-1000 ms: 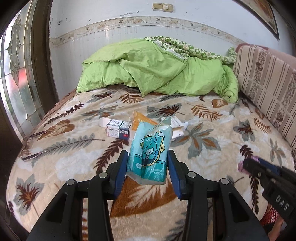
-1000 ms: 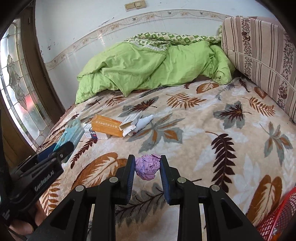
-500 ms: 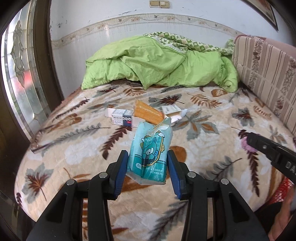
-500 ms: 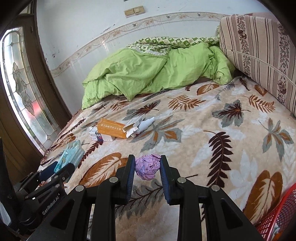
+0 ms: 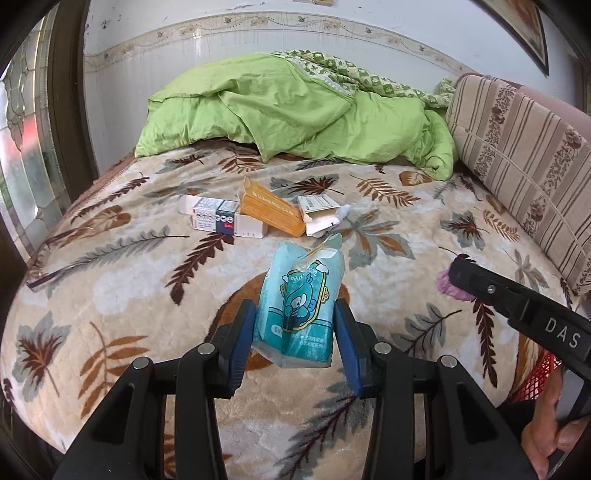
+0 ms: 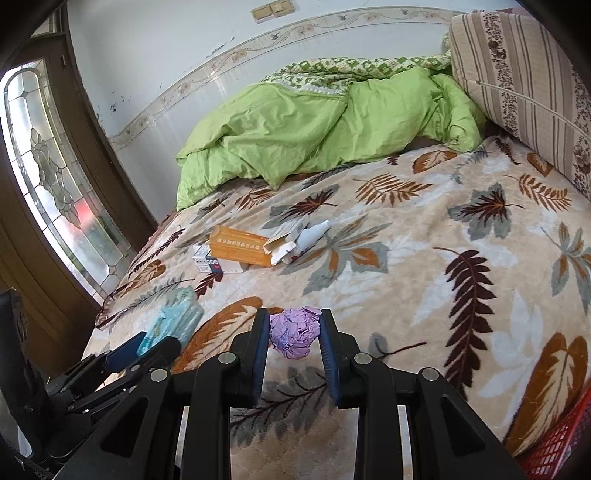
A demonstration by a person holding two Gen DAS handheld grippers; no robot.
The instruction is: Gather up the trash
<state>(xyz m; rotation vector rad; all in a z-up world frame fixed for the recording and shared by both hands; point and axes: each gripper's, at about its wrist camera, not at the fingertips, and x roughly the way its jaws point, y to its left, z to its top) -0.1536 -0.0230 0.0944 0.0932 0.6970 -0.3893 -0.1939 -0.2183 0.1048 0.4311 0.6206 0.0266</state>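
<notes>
Left gripper [image 5: 294, 334]: blue pads clamped on both sides of a teal tissue pack [image 5: 298, 310], held upright above the leaf-print blanket [image 5: 110, 280]. The pack carries a cartoon figure on its front; its top is torn open.

Right gripper [image 6: 294, 334]: pads closed on a crumpled purple paper ball [image 6: 293, 332], held over the near edge of the blanket.

On the blanket, mid-bed, a cluster of trash lies untouched: an orange box [image 5: 271, 210], a white and blue box [image 5: 225, 221] just to its left and touching it, and an opened white carton [image 5: 319, 214] to its right. A white tube-like item [image 6: 314, 232] shows beside the carton in the right wrist view; in the left wrist view only its tip shows.

Left wrist view only: the right gripper enters from the right edge as a black arm marked "DAS", with the purple ball seen past its tip, and a hand [image 5: 554, 432] at the lower right corner. A picture frame corner [image 5: 524, 29] shows on the far wall.

Right wrist view only: the left gripper at lower left with the teal pack seen edge-on, a stained-glass door [image 6: 48, 192] at left, and a wall switch plate [image 6: 273, 9].

Both views: green duvet [image 5: 295, 110] heaped at the far end, striped headboard cushion [image 5: 517, 147] at right, red mesh basket [image 6: 557, 439] at the near right edge.
</notes>
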